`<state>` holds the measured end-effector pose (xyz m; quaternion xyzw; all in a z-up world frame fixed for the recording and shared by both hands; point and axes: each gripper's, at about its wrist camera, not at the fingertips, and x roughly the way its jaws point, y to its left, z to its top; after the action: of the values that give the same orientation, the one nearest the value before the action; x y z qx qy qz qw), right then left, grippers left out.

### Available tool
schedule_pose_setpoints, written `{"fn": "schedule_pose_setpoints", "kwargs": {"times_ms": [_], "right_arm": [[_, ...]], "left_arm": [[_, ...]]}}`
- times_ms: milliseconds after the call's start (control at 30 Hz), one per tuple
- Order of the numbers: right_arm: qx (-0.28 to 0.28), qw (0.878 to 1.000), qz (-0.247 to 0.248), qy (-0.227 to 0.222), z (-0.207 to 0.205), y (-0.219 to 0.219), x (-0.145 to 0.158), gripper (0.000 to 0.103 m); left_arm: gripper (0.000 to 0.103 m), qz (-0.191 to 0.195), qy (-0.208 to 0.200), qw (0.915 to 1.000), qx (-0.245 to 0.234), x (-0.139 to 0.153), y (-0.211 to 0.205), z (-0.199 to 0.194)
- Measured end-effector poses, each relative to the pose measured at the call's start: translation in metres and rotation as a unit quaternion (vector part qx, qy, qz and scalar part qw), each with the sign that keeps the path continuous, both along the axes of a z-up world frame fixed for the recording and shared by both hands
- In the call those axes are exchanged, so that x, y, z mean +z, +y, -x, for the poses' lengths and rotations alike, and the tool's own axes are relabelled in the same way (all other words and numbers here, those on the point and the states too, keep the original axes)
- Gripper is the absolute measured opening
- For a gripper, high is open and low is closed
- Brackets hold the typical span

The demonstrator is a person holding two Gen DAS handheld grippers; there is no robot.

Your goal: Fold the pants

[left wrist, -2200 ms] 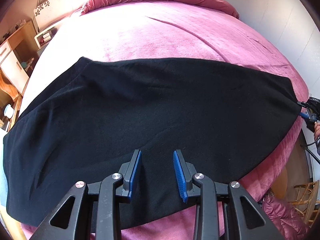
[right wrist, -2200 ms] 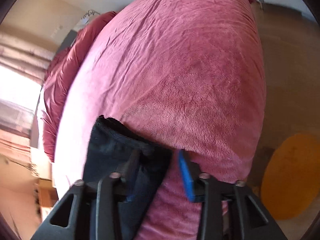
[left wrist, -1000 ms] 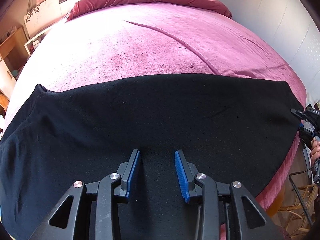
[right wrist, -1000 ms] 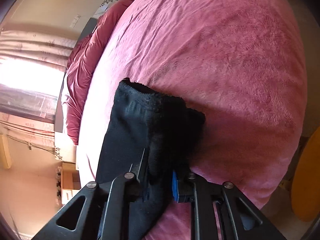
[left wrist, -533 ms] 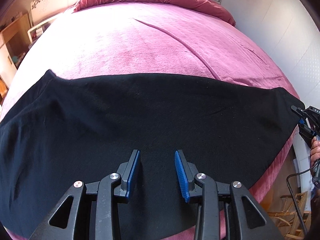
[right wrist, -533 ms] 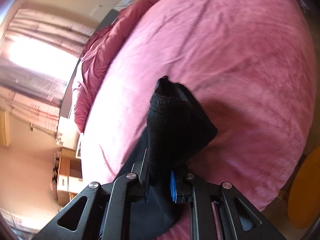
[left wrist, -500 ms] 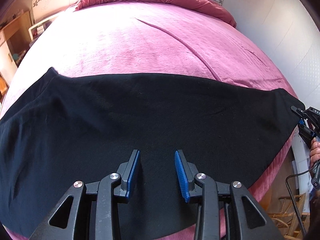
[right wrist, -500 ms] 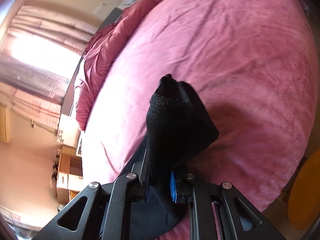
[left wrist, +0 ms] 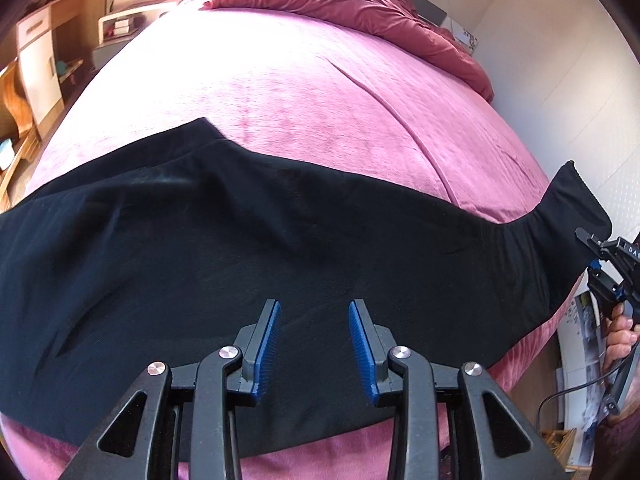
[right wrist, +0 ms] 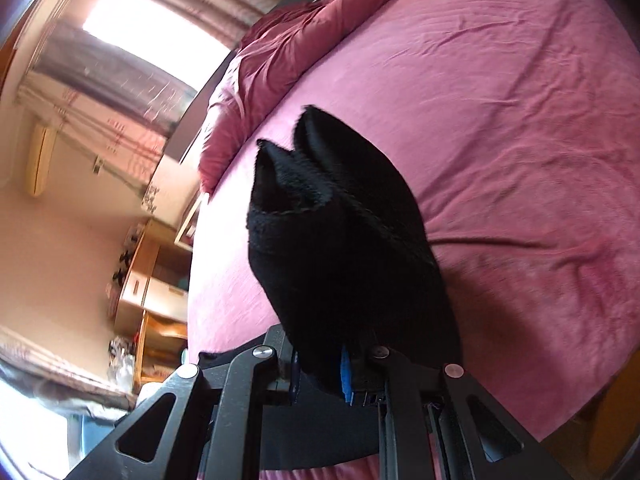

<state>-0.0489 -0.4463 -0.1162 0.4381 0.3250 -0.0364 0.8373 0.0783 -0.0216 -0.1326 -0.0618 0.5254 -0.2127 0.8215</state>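
Black pants [left wrist: 240, 248] lie spread sideways across the pink bed [left wrist: 300, 92]. My left gripper [left wrist: 314, 308] hovers over their near middle, jaws apart, with only flat cloth under the blue pads [left wrist: 270, 344]. At the right edge the pants' end rises off the bed, pinched by my right gripper [left wrist: 596, 256], which a hand [left wrist: 620, 336] holds. In the right wrist view the right gripper [right wrist: 332, 356] is shut on that bunched black pants end [right wrist: 340, 240], which sticks up above the bed [right wrist: 520, 140] and hides most of the fingers.
A crumpled red duvet [left wrist: 360, 4] lies at the head of the bed. Wooden shelves and a desk [left wrist: 36, 64] stand to the left of the bed, and a white wall [left wrist: 560, 60] runs close along its right side. A curtained window [right wrist: 120, 40] is behind.
The right gripper has risen and rolled with the pants' end, lifting it off the bed. The left gripper has shifted over the pants, jaws unchanged.
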Motion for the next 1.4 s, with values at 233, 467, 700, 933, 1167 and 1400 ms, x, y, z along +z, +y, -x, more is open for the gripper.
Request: {"fn": "schedule_pose_setpoints", "kwargs": {"times_ms": [233,467,700,933,1167,1400], "right_arm": [[0.1,0.995,0.025,0.0,-0.041,0.081,0.008,0.015],[0.182,0.981,0.058,0.044,-0.076,0.165,-0.019,0.016],[0.225,0.966,0.093,0.087,-0.095,0.218,-0.053,0.016],[0.234,0.959,0.12,0.102,-0.105,0.237,-0.061,0.017],[0.251,0.951,0.15,0.1,-0.113,0.254,-0.057,0.024],[0.27,0.947,0.148,0.096,-0.114,0.262,-0.062,0.047]], "left_arm": [[0.034,0.05,0.025,0.998,0.032,0.0,0.034,-0.001],[0.034,0.092,0.047,0.9933,0.051,-0.006,0.057,-0.001],[0.034,0.1,0.054,0.9922,0.051,-0.011,0.063,-0.001],[0.034,0.11,0.071,0.9899,0.053,-0.017,0.062,-0.004],[0.034,0.145,0.096,0.983,0.059,-0.018,0.055,-0.014],[0.039,0.178,0.123,0.9745,0.061,-0.019,0.044,-0.025]]}}
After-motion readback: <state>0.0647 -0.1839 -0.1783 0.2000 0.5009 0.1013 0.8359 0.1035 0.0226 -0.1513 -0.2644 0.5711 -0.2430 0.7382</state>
